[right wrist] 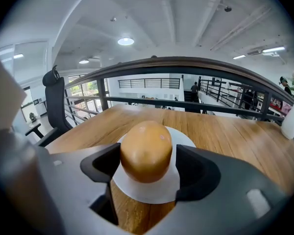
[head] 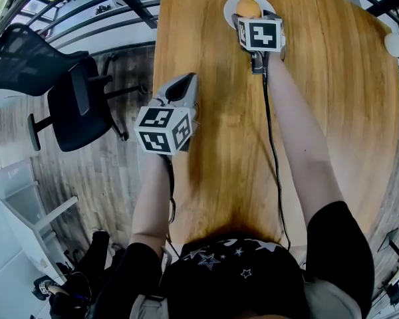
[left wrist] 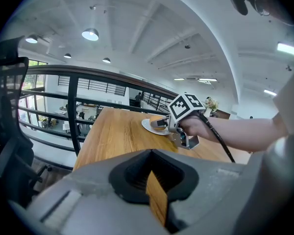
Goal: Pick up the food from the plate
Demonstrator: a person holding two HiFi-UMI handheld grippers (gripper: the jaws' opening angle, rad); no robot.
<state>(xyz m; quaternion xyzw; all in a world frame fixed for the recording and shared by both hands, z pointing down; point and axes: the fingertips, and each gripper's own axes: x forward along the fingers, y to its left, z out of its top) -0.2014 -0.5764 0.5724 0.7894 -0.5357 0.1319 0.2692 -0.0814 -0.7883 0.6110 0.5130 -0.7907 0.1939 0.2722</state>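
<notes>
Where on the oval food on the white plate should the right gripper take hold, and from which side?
Grip the oval food across its middle, on its rounded left and right flanks, coming in low from the near edge of the white plate. The right gripper is lined up that way: its open jaws straddle the food, and that width appears to fit between them.

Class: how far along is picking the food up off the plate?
Done: the right gripper is at the plate, jaws either side of the food. In hand: closing; a sliver of plate shows beside one jaw, so probably unclamped. To do: grip and lift. The left gripper is shut, empty.
</notes>
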